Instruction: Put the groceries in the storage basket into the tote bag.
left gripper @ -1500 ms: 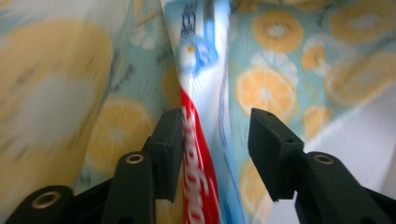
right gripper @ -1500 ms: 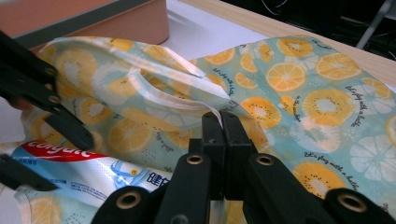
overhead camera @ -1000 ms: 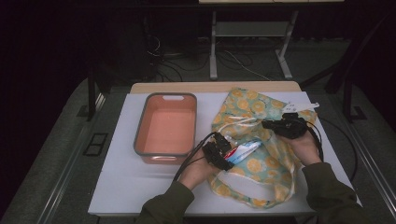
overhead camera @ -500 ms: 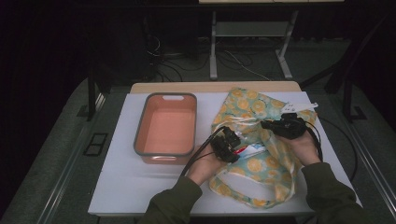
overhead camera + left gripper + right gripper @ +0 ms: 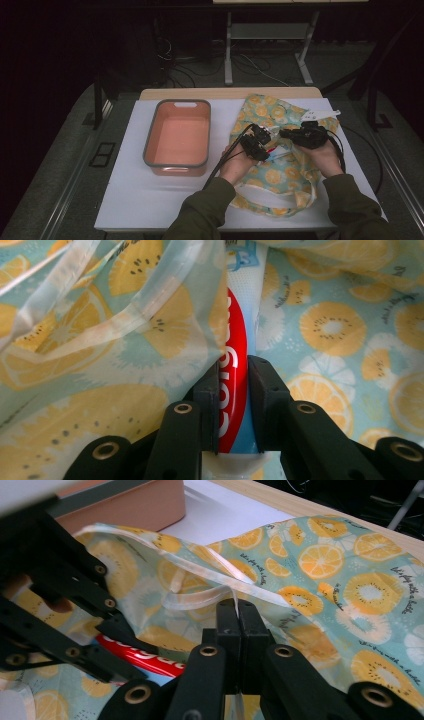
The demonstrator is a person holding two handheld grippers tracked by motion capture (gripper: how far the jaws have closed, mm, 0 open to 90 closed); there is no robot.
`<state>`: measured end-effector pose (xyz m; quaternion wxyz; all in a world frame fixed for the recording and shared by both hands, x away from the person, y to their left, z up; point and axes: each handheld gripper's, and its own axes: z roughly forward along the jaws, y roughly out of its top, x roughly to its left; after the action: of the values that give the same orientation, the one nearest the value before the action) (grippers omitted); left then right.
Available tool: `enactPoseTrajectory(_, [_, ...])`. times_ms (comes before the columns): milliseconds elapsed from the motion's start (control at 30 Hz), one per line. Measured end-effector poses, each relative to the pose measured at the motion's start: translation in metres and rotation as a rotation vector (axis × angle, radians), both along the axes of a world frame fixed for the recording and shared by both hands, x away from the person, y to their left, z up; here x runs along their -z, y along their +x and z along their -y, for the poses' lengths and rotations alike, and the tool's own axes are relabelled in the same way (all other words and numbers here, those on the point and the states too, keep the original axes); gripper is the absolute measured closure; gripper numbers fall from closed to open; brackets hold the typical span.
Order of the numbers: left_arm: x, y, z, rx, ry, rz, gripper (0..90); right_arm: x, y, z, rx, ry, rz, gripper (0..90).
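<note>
Left gripper [image 5: 233, 405] fingers just closed on toothpaste tube [image 5: 235, 390] at bag [image 5: 280, 165] mouth; right gripper [image 5: 239, 630] pinches bag hem shut-tight. Next, probably: push tube toward 12 o'clock, deeper inside.

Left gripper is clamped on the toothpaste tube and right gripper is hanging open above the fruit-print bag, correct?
Not quite. The left gripper is clamped on the toothpaste tube, but the right gripper is shut, pinching the fruit-print bag by its edge, as the right gripper view shows.
</note>
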<state>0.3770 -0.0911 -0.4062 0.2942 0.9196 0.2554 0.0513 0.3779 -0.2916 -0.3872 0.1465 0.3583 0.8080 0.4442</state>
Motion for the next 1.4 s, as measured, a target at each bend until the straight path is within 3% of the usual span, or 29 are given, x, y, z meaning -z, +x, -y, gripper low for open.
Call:
enactPoseTrajectory(167, [0.004, 0.001, -0.001, 0.005, 0.019, -0.016, 74.9, -0.001, 0.000, 0.001, 0.001, 0.004, 0.003, 89.6])
enactPoseTrajectory(300, [0.003, 0.000, -0.003, 0.012, 0.023, -0.004, 71.7, -0.001, 0.000, 0.001, 0.001, 0.005, 0.004, 89.6])
enactPoseTrajectory(400, [0.002, -0.002, -0.007, 0.020, -0.015, -0.013, 67.1, -0.001, 0.000, 0.002, 0.001, 0.006, 0.005, 89.6])
enactPoseTrajectory(567, [-0.006, -0.006, -0.017, 0.020, -0.059, 0.003, 56.9, -0.001, 0.000, 0.003, 0.004, 0.005, 0.001, 89.6])
enactPoseTrajectory(967, [-0.020, -0.024, -0.055, 0.058, -0.178, 0.019, 50.9, 0.000, 0.000, 0.003, 0.004, 0.002, -0.001, 89.6])
enactPoseTrajectory(1133, [-0.020, -0.038, -0.071, 0.062, -0.194, 0.026, 51.0, 0.001, 0.001, 0.003, 0.005, -0.001, -0.007, 89.6])
enactPoseTrajectory(1400, [-0.012, -0.060, -0.092, 0.075, -0.181, 0.028, 51.6, 0.002, 0.000, 0.002, 0.001, -0.007, -0.011, 89.6])
